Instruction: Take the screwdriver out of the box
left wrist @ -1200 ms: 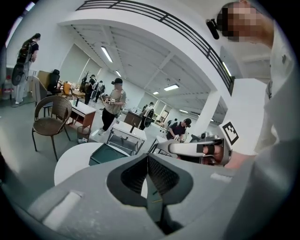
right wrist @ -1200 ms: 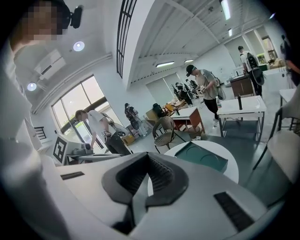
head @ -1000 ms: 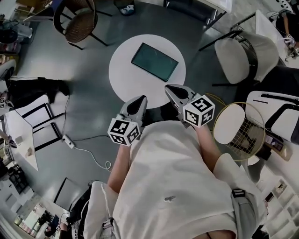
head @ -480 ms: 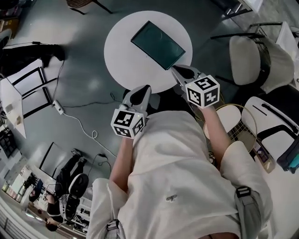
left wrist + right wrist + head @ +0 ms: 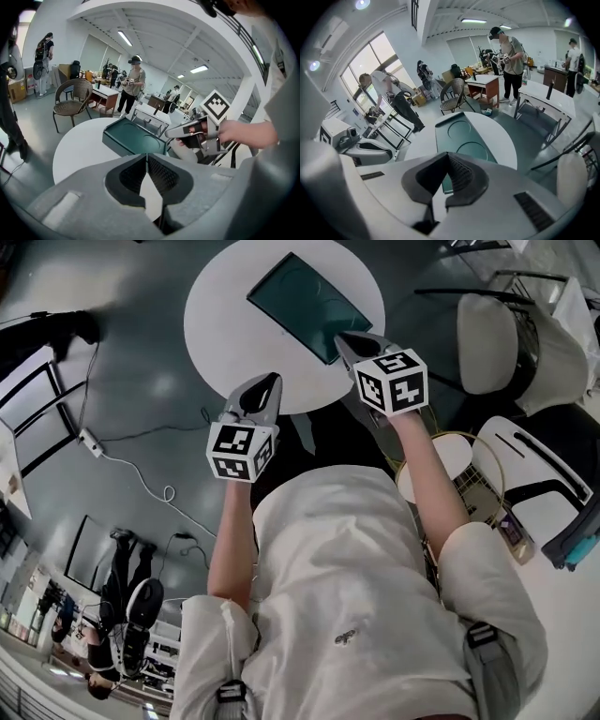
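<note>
The green box (image 5: 298,298) is sitting closed on the table (image 5: 220,329) at the top; the left gripper (image 5: 265,385) and right gripper (image 5: 343,338) are pointing at it, jaws together and empty, probably to open it.

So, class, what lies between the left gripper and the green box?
Only bare white table: nothing lies between the left gripper and the green box. The head view shows this, and the left gripper view agrees.

Head view looks steeply down; both gripper views (low, at the table's (image 5: 220,329) near edge) face the box (image 5: 298,304).
</note>
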`<act>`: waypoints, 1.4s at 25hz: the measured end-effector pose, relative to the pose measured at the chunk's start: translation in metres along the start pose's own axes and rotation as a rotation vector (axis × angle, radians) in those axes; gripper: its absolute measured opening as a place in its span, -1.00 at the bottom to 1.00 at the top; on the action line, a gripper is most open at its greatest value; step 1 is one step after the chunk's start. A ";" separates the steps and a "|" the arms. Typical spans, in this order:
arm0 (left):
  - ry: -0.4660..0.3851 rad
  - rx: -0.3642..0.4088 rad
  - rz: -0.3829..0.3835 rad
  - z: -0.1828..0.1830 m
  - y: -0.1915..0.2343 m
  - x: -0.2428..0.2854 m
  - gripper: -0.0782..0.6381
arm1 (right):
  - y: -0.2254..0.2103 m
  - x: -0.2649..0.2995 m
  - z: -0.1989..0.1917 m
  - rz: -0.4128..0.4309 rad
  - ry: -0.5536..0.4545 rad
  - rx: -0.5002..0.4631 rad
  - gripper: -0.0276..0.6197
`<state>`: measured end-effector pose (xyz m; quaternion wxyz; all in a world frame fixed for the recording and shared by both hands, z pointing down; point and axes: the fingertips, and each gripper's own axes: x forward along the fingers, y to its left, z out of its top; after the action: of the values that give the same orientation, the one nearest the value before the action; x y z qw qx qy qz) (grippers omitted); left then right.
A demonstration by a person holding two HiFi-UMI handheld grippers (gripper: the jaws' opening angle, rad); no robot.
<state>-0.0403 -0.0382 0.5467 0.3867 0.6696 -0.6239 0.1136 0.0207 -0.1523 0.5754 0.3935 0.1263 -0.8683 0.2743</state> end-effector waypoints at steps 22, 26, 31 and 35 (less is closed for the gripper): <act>0.193 0.052 0.018 -0.053 0.084 0.123 -0.55 | -0.024 0.069 -0.003 -0.063 0.084 0.030 -0.90; 0.195 0.066 0.004 -0.054 0.082 0.131 -0.49 | -0.029 0.068 -0.004 -0.064 0.086 0.040 -0.89; 0.187 0.079 -0.003 -0.051 0.083 0.139 -0.46 | -0.031 0.065 -0.003 -0.061 0.080 0.046 -0.90; 0.195 0.075 -0.012 -0.050 0.084 0.144 -0.46 | -0.028 0.066 -0.002 -0.050 0.084 0.045 -0.90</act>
<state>-0.0728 -0.1066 0.7036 0.4207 0.6732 -0.5745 0.1992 -0.0095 -0.1738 0.6368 0.4333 0.1452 -0.8413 0.2889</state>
